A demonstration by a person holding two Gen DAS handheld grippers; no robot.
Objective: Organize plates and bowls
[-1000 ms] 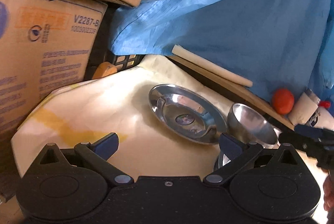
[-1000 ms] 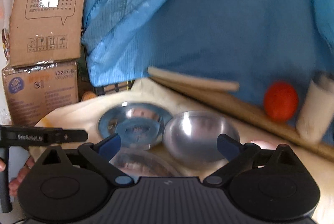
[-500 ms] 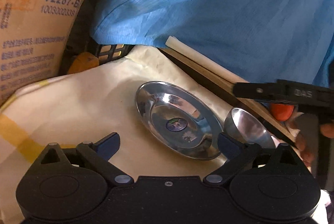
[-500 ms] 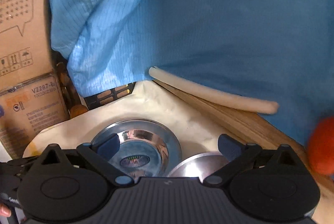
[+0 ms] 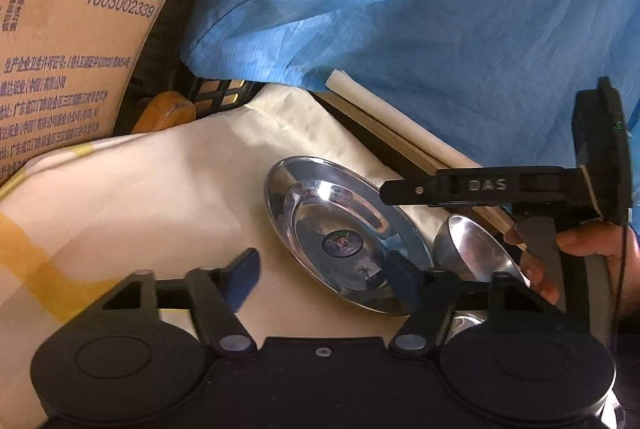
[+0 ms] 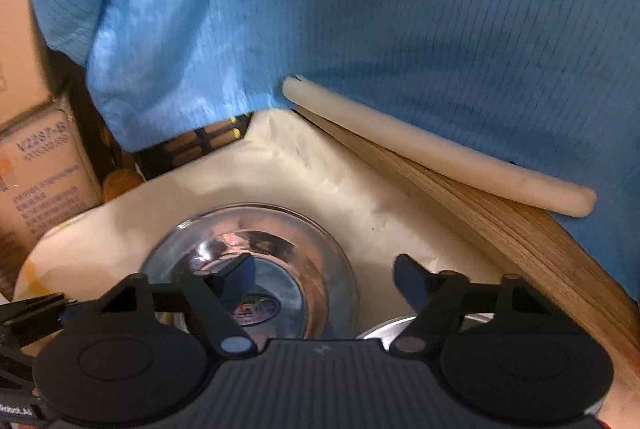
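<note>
One steel plate [image 5: 344,237], one steel bowl [image 5: 476,253], perhaps a second beneath; two cardboard boxes [image 5: 76,49].

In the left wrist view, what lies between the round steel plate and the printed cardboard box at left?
Only bare cream cloth separates the round steel plate from the printed cardboard box; the left wrist view shows it.

Both wrist views look forward and down from close above the cloth-covered table [image 5: 160,189]. They share the steel plate [image 5: 340,233] [image 6: 280,253], with the blue fabric [image 5: 440,29] behind. The right view sits nearer, somewhat blurred, probably steeper; the left sees the right gripper's body.
</note>
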